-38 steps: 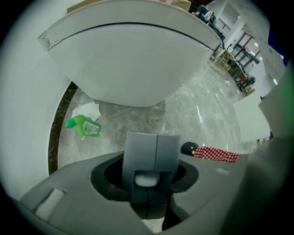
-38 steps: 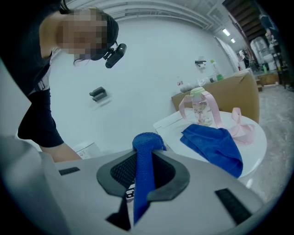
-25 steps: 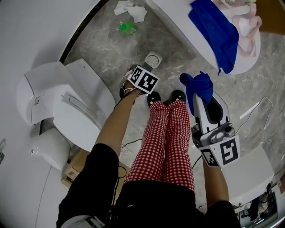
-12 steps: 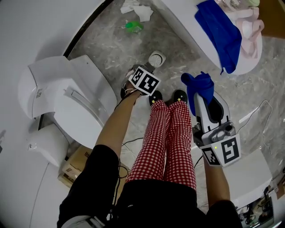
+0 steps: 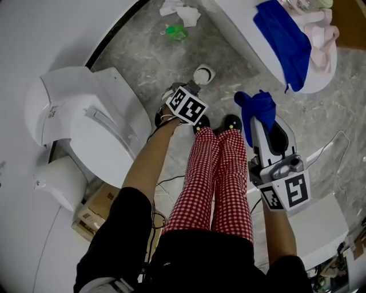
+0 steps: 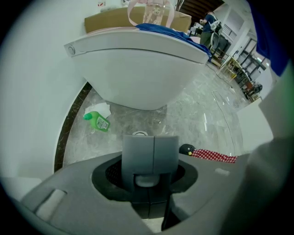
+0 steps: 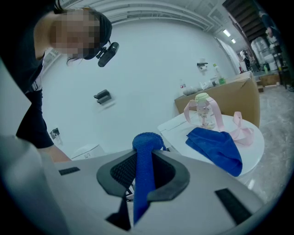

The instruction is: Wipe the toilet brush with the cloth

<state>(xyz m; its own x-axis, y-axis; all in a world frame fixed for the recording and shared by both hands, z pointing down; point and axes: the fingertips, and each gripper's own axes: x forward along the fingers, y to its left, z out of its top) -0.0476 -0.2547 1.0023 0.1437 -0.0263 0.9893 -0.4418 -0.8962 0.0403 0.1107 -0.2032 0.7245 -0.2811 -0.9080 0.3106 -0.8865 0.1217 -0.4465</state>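
The toilet brush shows as a grey handle standing up between the jaws of my left gripper, whose pads press on it. In the head view my left gripper points straight down over the floor beside a round white holder; the brush head is hidden. To the right, in front of the person's legs, my right gripper is shut on a bunched blue cloth. In the right gripper view the blue cloth runs up between the jaws of my right gripper.
A white toilet stands at the left. At the top right, a white round basin carries a second blue cloth. A green bottle and crumpled paper lie on the floor. A cardboard box sits low at the left.
My left gripper has risen a little with the grey handle in it. The right gripper and its cloth have stayed about where they were.
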